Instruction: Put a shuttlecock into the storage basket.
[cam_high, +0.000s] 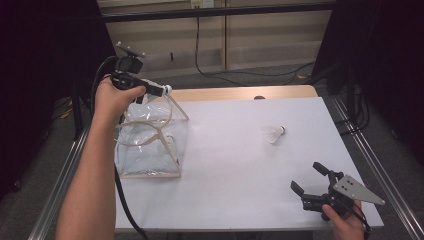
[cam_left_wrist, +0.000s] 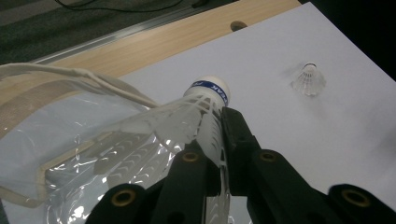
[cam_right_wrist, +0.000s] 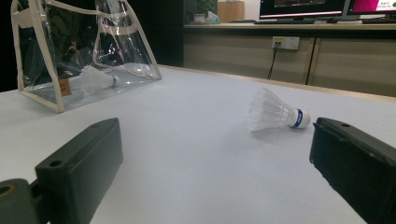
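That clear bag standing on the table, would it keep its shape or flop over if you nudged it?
The clear bag probably keeps its shape: pale stiff-looking trim edges it and it stands upright unsupported. Its film walls look thin and crinkly, so they would likely dent. It looks light, with one shuttlecock inside, so a push might slide it on the white table.

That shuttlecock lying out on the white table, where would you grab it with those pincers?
Probably by the feather skirt, just behind the cork. The shuttlecock lies on its side on the table, so the open right gripper could come from above, one jaw on each side of the cone, and close gently, since feathers crush.
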